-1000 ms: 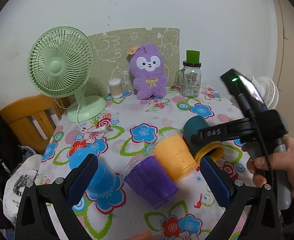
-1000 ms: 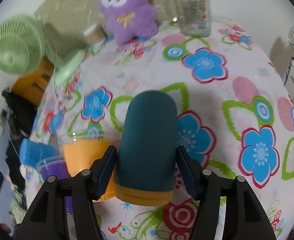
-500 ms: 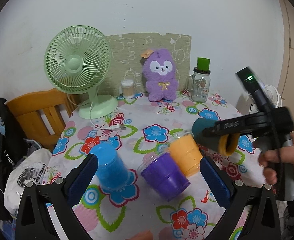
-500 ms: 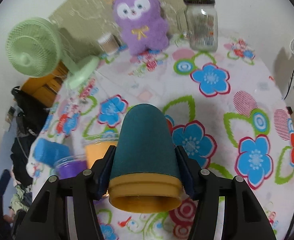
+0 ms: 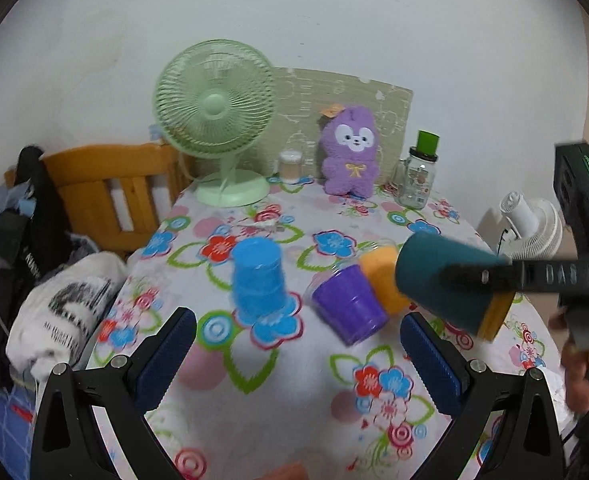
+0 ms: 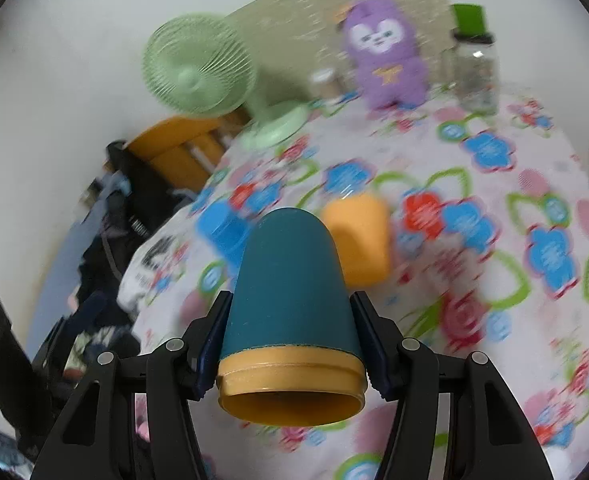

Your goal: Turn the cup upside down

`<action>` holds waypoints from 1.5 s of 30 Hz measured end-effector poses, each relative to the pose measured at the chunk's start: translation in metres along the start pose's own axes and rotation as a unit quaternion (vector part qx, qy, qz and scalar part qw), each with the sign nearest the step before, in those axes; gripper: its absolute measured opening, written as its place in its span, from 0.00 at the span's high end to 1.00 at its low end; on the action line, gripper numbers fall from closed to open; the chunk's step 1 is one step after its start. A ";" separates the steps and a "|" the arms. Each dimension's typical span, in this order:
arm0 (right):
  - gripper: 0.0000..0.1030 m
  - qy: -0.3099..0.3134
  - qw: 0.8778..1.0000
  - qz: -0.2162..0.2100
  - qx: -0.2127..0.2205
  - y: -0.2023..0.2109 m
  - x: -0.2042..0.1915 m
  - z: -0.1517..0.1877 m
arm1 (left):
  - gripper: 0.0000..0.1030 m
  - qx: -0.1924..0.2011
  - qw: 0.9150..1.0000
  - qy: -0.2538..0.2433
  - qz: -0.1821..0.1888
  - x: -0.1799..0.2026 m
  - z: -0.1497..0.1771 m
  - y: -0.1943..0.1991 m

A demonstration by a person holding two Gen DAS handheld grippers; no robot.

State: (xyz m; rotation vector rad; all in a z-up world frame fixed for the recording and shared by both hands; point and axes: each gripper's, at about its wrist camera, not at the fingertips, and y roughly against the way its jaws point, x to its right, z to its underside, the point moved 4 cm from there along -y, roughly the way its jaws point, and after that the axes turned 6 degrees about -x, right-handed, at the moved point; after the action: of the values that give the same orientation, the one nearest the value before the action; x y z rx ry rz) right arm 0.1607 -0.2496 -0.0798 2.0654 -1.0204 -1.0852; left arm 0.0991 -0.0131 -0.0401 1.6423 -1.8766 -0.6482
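White wall (image 5: 294,12) behind floral table (image 5: 278,360); wooden chair (image 5: 110,188) at its left

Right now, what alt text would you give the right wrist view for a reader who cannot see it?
The right tongs grip a teal cup with a yellow rim, held in the air on its side, its open mouth facing the camera. Beyond it, blurred, a flowered tablecloth carries an orange cup, a blue cup, a green fan, a purple plush toy and a jar.

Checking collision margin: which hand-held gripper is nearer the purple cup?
Left. The left hand-held gripper is open just in front of the purple cup; the right hand-held gripper holds the teal cup raised beside it.
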 end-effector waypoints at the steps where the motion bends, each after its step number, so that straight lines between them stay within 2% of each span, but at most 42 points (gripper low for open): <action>1: 0.40 0.002 1.000 -0.006 -0.004 -0.004 -0.005 0.007 | 0.00 -0.002 1.000 0.006 -0.001 -0.003 0.004 0.003; 9: 0.40 -0.009 0.997 -0.029 -0.066 -0.059 -0.018 0.058 | 0.00 -0.032 0.999 0.027 -0.009 -0.015 0.045 0.014; 11: 0.37 -0.016 0.995 -0.030 -0.090 -0.072 -0.018 0.070 | 0.00 -0.038 0.999 0.030 -0.012 -0.016 0.053 0.015; 13: 0.29 -0.022 0.994 -0.030 -0.100 -0.076 -0.018 0.075 | 0.00 -0.045 0.998 0.033 -0.012 -0.017 0.060 0.016; 19: 0.21 -0.019 0.996 -0.023 -0.080 -0.059 -0.017 0.072 | 0.00 -0.039 0.998 0.037 -0.010 -0.018 0.060 0.023; 45: 0.21 -0.018 0.997 -0.033 -0.065 -0.026 -0.005 0.077 | 0.00 -0.045 0.998 0.031 -0.009 -0.001 0.052 0.023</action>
State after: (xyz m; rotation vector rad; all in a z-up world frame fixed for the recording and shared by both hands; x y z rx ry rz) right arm 0.1026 -0.2429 -0.1357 1.9944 -0.8787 -1.1938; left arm 0.0467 -0.0093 -0.0628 1.6060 -1.7641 -0.6723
